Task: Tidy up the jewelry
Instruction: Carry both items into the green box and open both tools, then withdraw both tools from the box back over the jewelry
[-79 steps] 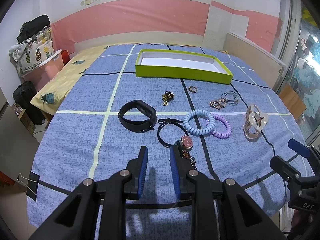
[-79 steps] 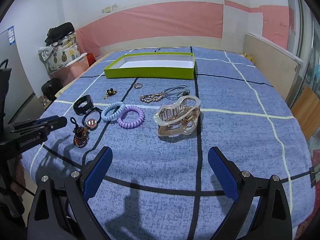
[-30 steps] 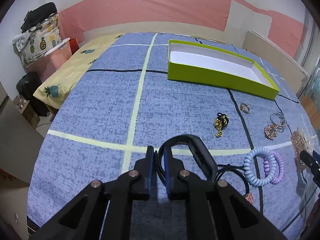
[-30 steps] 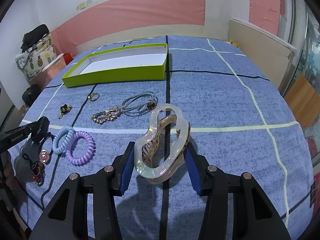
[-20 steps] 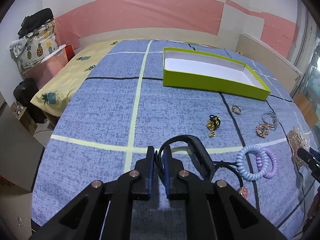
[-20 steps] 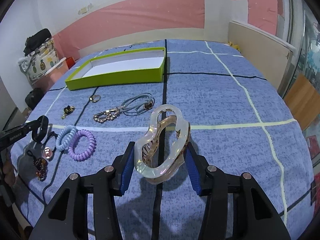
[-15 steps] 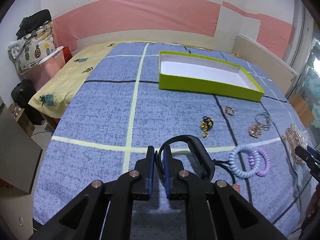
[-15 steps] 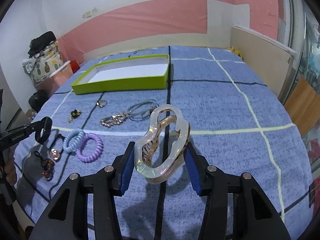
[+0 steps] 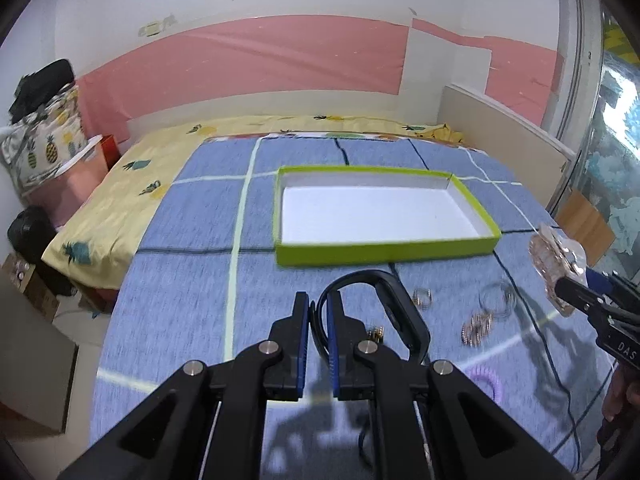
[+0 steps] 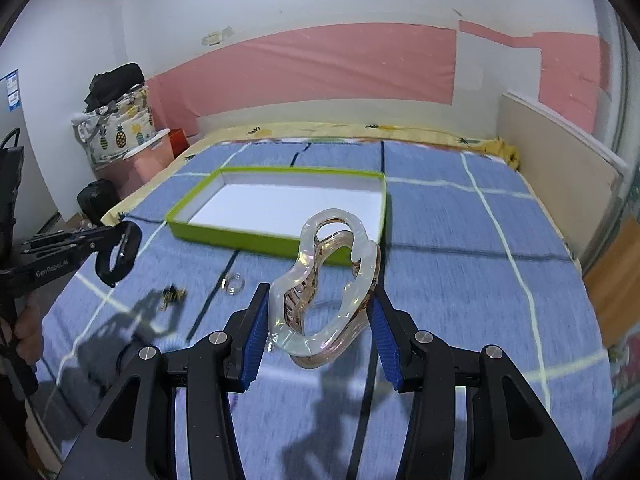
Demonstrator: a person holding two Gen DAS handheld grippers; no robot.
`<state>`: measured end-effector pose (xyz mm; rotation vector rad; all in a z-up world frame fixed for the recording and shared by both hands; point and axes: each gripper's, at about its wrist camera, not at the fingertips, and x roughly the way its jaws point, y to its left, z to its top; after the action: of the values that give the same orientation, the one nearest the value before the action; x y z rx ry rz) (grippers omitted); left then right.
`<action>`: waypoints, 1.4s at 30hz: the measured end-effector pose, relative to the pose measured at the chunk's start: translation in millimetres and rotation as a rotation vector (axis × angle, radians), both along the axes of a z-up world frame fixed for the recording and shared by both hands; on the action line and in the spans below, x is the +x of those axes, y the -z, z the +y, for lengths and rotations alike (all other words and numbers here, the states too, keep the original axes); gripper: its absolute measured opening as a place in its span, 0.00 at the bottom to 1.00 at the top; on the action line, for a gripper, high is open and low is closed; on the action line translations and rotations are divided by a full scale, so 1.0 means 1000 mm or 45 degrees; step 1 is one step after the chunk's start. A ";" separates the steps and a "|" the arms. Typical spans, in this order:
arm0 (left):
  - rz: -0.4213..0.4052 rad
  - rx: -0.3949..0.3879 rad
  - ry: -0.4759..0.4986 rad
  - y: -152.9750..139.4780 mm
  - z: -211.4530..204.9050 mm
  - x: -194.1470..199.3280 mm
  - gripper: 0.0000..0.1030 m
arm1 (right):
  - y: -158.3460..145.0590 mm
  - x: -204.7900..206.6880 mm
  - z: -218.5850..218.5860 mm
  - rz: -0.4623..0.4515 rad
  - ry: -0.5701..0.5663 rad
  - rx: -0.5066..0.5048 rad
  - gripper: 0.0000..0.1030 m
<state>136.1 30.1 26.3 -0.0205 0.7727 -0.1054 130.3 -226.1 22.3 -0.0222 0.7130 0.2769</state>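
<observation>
1. left wrist: our left gripper (image 9: 318, 320) is pinched narrow on the black band (image 9: 394, 308), lifted clear of the bedspread (image 9: 188, 280), likely for carrying to the green box (image 9: 384, 252) ahead.
2. right wrist: our right gripper (image 10: 320, 316) clamps the clear hair claw (image 10: 328, 280) by its sides, aimed at the box (image 10: 256, 236); a ring (image 10: 233, 283) and a gold charm (image 10: 172, 294) lie below.

Black band (image 9: 394, 308) and clear claw clip (image 10: 328, 284) (both lifted); green box (image 9: 380, 250) empty.
</observation>
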 end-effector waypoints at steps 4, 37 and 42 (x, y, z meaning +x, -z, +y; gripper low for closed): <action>-0.006 0.000 0.021 -0.001 -0.003 0.038 0.09 | 0.001 0.040 0.007 0.006 -0.031 -0.002 0.47; 0.128 0.026 -0.005 0.052 -0.002 0.189 0.23 | 0.040 0.173 0.019 0.112 0.020 -0.082 0.62; 0.089 -0.002 -0.005 0.035 0.001 0.167 0.23 | 0.024 0.147 0.016 0.083 0.002 -0.058 0.62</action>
<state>303.2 31.0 -9.0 -0.0277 0.8424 -0.1018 277.0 -209.8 -1.8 -0.0558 0.7844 0.2605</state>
